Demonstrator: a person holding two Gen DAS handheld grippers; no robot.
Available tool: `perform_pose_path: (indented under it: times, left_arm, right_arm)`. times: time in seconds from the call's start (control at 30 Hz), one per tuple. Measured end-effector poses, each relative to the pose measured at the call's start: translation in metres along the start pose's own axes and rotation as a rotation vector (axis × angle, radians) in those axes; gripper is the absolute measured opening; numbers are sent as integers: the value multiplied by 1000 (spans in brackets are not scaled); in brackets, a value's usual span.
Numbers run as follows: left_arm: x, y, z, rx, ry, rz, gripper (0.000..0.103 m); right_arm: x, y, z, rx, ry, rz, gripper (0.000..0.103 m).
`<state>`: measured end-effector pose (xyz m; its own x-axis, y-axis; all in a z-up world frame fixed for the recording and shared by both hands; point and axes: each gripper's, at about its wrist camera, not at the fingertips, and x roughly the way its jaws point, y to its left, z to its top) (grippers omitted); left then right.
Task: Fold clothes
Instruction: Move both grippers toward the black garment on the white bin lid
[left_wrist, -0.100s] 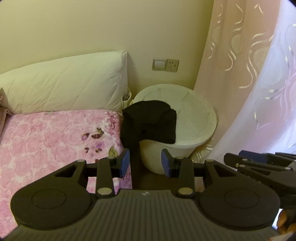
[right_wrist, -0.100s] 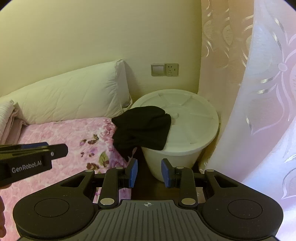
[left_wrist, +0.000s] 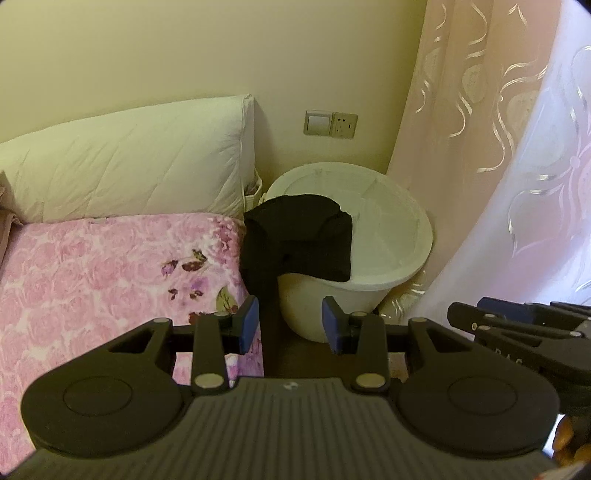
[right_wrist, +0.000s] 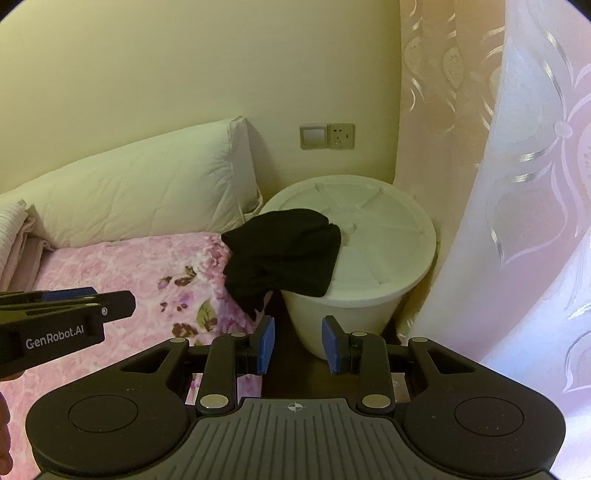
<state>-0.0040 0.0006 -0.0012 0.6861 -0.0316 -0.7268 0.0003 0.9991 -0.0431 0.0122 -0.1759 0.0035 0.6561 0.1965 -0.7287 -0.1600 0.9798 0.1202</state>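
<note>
Right wrist view: black garment (right_wrist: 284, 254) lies bunched on the lid of the white bin (right_wrist: 388, 258), one side drooping off the lid's edge toward the pink floral bedspread (right_wrist: 122, 273); looks rumpled, not a neat fold, so folding seems left to do, though I can't say how far things got. Right gripper (right_wrist: 295, 341) hangs short of the bin, jaws parted, holding nothing. Left gripper (left_wrist: 290, 325) likewise, pads apart and empty. White pillow (left_wrist: 129, 166) sits beyond the bin's bed side.

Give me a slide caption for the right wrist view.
Open right gripper faces a black garment draped over a white lidded bucket beside the pink floral bed.
</note>
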Motion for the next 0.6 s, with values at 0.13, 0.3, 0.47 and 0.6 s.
perform_pose_path:
  times: [0.13, 0.3, 0.47, 0.6]
  left_arm:
    - [-2, 1, -5, -8, -12, -2, 33]
    - [6, 10, 3, -17, 44, -11, 33]
    - [13, 16, 2, -9, 73, -17, 33]
    - [14, 18, -2, -2, 78, -12, 33]
  right_arm:
    - [0, 3, -2, -4, 1, -5, 32]
    - [0, 8, -4, -7, 2, -11, 32]
    - [5, 10, 1, -6, 22, -18, 32]
    - [7, 8, -3, -10, 18, -17, 32]
